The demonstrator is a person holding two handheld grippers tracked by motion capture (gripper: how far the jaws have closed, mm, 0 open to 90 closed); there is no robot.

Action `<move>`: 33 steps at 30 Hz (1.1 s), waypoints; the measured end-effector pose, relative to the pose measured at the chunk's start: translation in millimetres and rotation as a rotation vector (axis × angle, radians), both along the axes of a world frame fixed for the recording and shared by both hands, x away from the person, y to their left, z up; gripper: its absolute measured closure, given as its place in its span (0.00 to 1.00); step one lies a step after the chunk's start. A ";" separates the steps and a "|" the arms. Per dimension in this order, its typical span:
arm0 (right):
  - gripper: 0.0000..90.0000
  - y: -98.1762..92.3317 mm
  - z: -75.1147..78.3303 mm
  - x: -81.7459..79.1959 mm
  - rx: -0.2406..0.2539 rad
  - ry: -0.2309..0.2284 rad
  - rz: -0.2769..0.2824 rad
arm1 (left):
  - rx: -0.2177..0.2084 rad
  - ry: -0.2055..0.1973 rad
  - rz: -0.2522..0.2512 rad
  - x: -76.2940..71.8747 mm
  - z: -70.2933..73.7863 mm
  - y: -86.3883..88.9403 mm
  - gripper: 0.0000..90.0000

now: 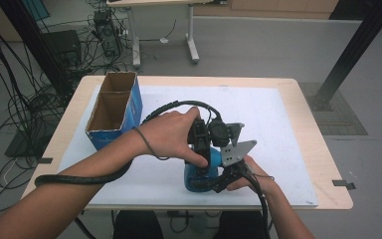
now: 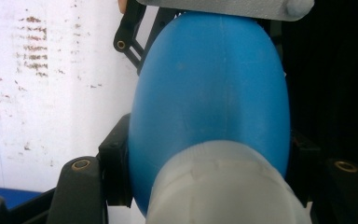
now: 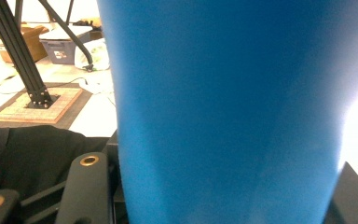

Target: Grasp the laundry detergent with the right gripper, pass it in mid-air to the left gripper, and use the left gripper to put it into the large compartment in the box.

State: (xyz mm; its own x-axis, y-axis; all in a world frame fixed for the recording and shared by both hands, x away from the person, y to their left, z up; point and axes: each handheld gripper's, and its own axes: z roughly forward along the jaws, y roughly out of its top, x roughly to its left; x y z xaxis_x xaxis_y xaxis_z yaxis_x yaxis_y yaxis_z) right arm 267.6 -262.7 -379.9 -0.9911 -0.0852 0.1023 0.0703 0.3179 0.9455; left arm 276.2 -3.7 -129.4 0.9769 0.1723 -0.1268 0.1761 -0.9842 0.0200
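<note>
- High view: both grippers meet at the near edge of the bench (image 1: 288,124), the left gripper (image 1: 200,149) coming down over a blue bottle (image 1: 195,180) and the right gripper (image 1: 224,179) gripping its side. Beyond the left gripper, the cardboard box (image 1: 113,107) stands open, both compartments empty.
- Left gripper view: jaws clamped at the bottle's white cap (image 2: 223,186).
- Right gripper view: jaws clamped on the blue body. I'd judge uncapping is just starting.

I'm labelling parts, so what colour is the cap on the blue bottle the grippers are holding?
The cap is a cloudy, translucent white on the blue bottle; the left gripper view shows it best.
</note>
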 end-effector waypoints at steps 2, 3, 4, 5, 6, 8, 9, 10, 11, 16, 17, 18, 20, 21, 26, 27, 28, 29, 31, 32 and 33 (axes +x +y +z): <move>0.47 0.0 0.0 0.1 -0.001 -0.002 0.000 | 0.003 0.001 0.000 0.3 -0.2 -0.5 0.41; 0.47 0.1 0.3 0.2 -0.003 0.002 0.001 | 0.003 0.002 0.000 0.4 -0.3 -0.5 0.41; 0.47 0.1 0.1 0.3 -0.002 0.002 0.002 | 0.004 0.003 -0.004 0.6 -0.6 -0.7 0.41; 0.47 0.3 0.0 0.3 -0.002 -0.001 0.002 | 0.005 0.003 -0.004 0.7 -0.7 -0.9 0.41; 0.47 0.4 0.0 0.2 -0.003 0.001 0.002 | 0.005 0.004 -0.003 1.1 -0.9 -0.7 0.41; 0.47 0.6 -0.1 0.4 -0.005 0.004 0.003 | 0.007 0.006 0.001 1.6 -1.1 -0.7 0.41; 0.47 0.7 -0.1 0.9 -0.006 0.006 0.004 | 0.006 0.005 0.002 1.5 -1.1 -0.5 0.41; 0.47 0.8 -0.3 0.8 -0.004 0.007 0.003 | 0.003 0.004 0.004 1.2 -1.4 0.1 0.41; 0.47 1.0 -0.6 1.1 -0.003 0.003 0.004 | 0.005 0.006 0.004 1.8 -1.3 -0.1 0.41; 0.47 1.5 -0.5 1.9 -0.006 0.007 0.004 | 0.001 0.007 0.007 2.6 -2.2 1.5 0.41; 0.47 1.7 -0.6 2.0 -0.007 0.006 0.004 | 0.002 0.007 0.006 2.5 -2.3 1.3 0.41; 0.47 1.8 -0.7 2.1 -0.006 0.005 0.005 | 0.000 0.006 0.008 2.6 -2.5 1.8 0.41; 0.47 1.8 -0.7 2.3 -0.008 0.006 0.005 | 0.001 0.007 0.007 2.6 -2.5 1.7 0.41; 0.47 1.9 -0.6 2.1 -0.008 0.006 0.005 | 0.001 0.007 0.007 2.8 -2.5 1.7 0.41; 0.47 2.2 0.2 2.1 -0.009 0.006 0.005 | 0.002 0.003 0.006 2.0 -1.3 1.8 0.41; 0.47 2.0 0.1 2.2 -0.007 0.005 0.005 | 0.000 0.004 0.007 2.1 -1.2 2.2 0.41; 0.47 2.1 0.4 2.3 -0.008 0.005 0.005 | 0.001 0.006 0.008 2.4 -1.0 2.2 0.41; 0.47 2.3 0.7 2.2 -0.008 0.006 0.005 | 0.000 0.005 0.008 2.3 -0.9 2.2 0.41; 0.47 2.4 0.3 2.6 -0.005 0.001 0.006 | 0.001 0.004 0.007 2.1 -0.8 2.2 0.41; 0.47 2.4 0.3 2.5 -0.004 0.001 0.005 | -0.002 0.001 0.008 1.5 -0.9 2.7 0.41; 0.47 2.2 0.1 2.5 -0.004 0.001 0.005 | -0.003 0.002 0.009 1.6 -0.9 2.9 0.41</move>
